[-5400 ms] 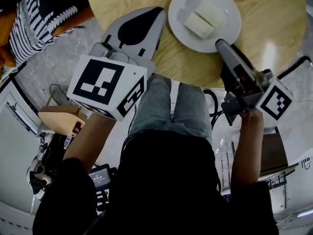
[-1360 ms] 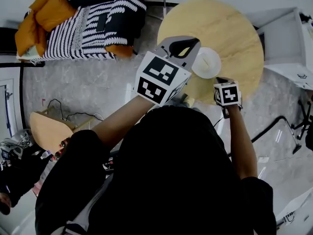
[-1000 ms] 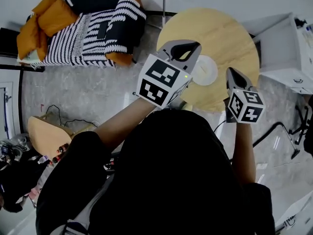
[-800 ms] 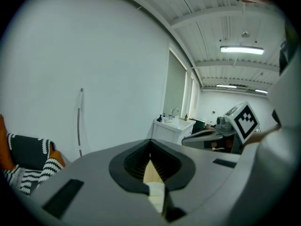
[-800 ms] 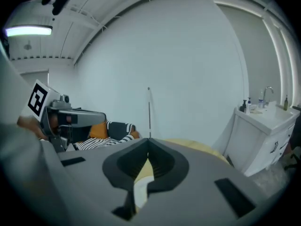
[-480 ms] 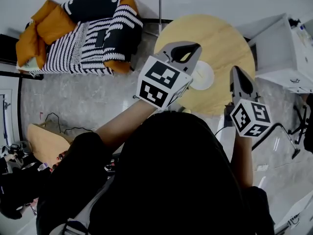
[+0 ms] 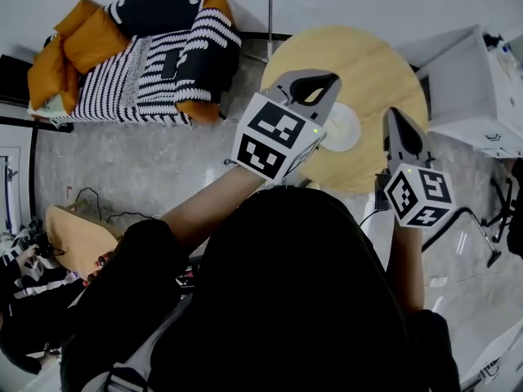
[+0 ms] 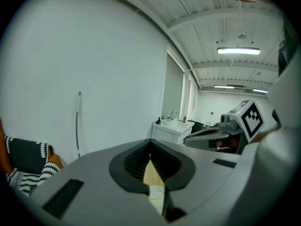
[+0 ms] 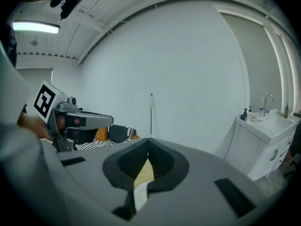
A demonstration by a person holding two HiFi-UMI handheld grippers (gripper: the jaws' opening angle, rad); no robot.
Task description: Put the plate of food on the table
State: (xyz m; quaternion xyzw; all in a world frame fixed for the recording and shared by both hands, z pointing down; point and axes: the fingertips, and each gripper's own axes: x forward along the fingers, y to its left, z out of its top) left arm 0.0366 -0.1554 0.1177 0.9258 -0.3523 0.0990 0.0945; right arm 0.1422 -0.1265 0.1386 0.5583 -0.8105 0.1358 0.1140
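A white plate rests on the round wooden table, near its front edge; the food on it is too small to make out. Both grippers hang in the air above the table's near side, apart from the plate. My left gripper is shut with nothing held, its tips over the table left of the plate. To the plate's right, my right gripper is shut and holds nothing. In the left gripper view the shut jaws frame a sliver of table and plate. The right gripper view shows the same past its jaws.
A striped sofa with orange cushions stands left of the table. On the right is a white cabinet with a sink counter. A wooden stool and cables lie on the grey floor at lower left.
My right gripper has risen from beside the plate's edge and now hangs higher and nearer the head camera. The plate has stayed on the table. The left gripper has barely shifted.
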